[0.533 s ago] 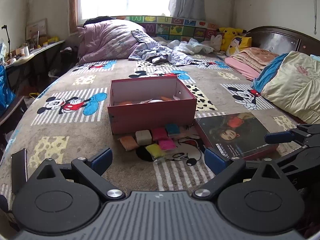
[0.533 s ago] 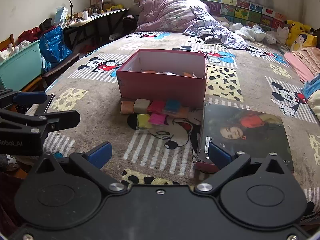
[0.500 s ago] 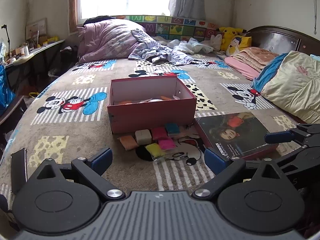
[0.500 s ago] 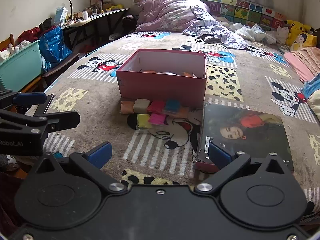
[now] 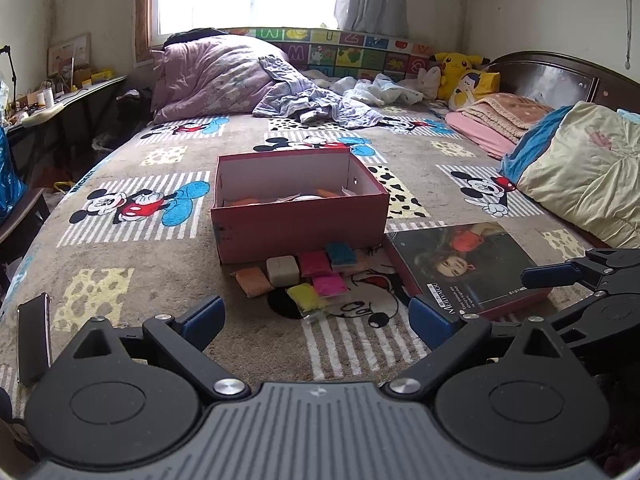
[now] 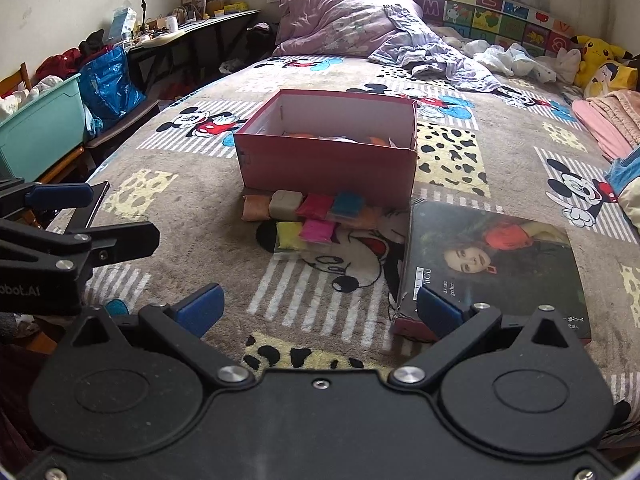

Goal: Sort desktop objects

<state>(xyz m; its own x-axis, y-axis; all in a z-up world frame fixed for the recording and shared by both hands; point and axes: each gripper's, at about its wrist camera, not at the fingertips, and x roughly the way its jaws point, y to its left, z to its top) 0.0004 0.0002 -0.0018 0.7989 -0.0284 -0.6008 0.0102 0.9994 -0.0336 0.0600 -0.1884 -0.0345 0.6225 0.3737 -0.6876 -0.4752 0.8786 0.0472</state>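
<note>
Behind the packets point(image 5: 308, 276), box point(image 5: 300, 232) lies crosswise.

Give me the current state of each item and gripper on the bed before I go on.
Left gripper: open, holding nothing.
Right gripper: open, holding nothing.
Red cardboard box: lidless, upright, some items already inside.
Small coloured clay packets: lying loose in front of the box, not yet sorted.
Dark hardcover photo book: closed, flat on the blanket.
Black phone: lying flat near the bed's edge.
</note>
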